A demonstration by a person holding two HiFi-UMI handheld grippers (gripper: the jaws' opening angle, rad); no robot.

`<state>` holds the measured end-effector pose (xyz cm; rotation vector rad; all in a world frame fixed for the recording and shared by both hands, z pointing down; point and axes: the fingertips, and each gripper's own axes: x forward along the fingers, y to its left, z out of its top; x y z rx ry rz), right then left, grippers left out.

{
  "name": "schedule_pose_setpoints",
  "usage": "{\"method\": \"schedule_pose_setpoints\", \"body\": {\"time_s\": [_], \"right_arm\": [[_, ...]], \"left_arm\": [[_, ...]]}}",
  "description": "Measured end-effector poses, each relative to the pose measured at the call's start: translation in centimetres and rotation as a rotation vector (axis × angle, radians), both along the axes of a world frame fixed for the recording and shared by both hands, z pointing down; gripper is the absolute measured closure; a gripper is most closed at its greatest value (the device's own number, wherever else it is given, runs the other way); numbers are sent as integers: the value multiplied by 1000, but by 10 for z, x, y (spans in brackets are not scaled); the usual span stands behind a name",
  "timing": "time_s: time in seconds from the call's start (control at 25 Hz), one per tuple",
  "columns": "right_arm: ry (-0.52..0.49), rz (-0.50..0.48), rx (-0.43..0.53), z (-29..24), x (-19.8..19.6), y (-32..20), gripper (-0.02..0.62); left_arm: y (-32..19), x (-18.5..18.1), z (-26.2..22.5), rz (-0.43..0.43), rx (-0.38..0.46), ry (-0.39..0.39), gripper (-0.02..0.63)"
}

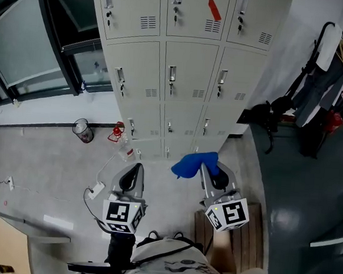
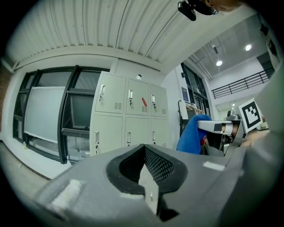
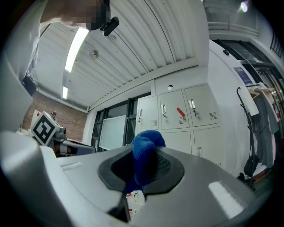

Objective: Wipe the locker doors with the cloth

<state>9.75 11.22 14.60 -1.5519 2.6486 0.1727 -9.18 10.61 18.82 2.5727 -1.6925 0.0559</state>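
So: left gripper, lower centre, was pressed together and empty. Blue cloth was pinched in the right gripper, short of the lockers, not touching. Looked like approach; next, press cloth flat on a door. Small bin left, hung coats right; neither blocked.

The bright blue fluffy cloth is bunched into a wad and pinched between the jaws of the right gripper. It is held apart from the pale grey metal locker doors. These stand closed on the far side in three columns, each with a handle and vent slots.
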Motion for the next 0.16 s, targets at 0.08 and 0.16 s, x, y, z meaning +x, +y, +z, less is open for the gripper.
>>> {"method": "schedule_pose_setpoints", "body": {"time_s": [0.08, 0.16], "right_arm": [[2, 0, 3, -2, 0, 1, 557], [4, -2, 7, -3, -1, 2, 557]], "left_arm": [[0, -1, -5, 0, 12, 4, 606], [0, -2, -8, 0, 21, 5, 606]]}}
